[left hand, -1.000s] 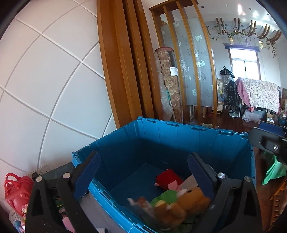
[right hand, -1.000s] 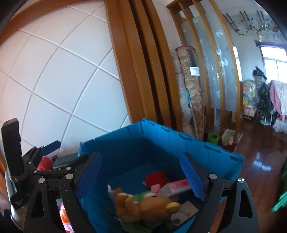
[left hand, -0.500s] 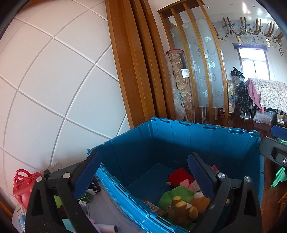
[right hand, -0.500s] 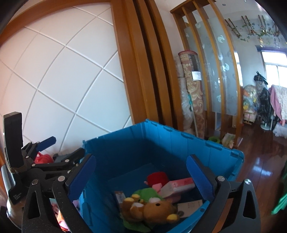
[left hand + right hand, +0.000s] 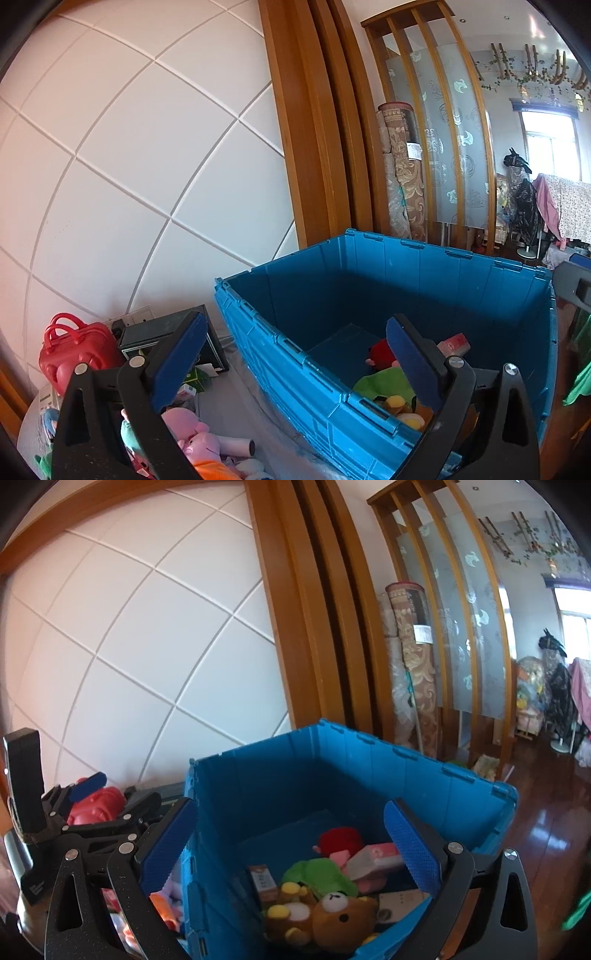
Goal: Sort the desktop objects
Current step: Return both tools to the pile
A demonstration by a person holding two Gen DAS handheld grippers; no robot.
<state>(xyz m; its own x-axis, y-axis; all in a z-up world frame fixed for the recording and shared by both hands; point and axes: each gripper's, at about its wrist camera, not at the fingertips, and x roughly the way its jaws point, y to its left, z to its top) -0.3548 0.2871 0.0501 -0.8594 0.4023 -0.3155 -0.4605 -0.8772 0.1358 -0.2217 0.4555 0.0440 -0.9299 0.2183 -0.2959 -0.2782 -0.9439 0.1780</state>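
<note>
Right tool (image 5: 291, 842), seen from its own camera: the blue-padded jaws stand wide apart with nothing between them, having just finished opening, and they frame the open blue plastic crate (image 5: 454, 786). Inside the crate lie a brown plush bear with a white muzzle (image 5: 332, 919), a green plush piece (image 5: 321, 877), a red plush toy (image 5: 340, 840), a pink-and-white carton (image 5: 373, 858) and a small brown box (image 5: 263, 882), all heaped toward the near wall. Left tool (image 5: 295, 354), from its own camera: its jaws are likewise spread wide and empty, straddling the crate's near left corner, one finger over the tabletop (image 5: 240, 406) and the other over the crate interior. Beside the crate on the cloth-covered tabletop rest a pink plush pig (image 5: 195, 435), a red plastic toy handbag (image 5: 74, 350) and a dark rectangular box (image 5: 166, 328); the items nearest the lens are too crowded to identify, possibly further soft toys. A white panelled wall (image 5: 129, 166) and wooden door frame (image 5: 306, 129) stand behind.
</note>
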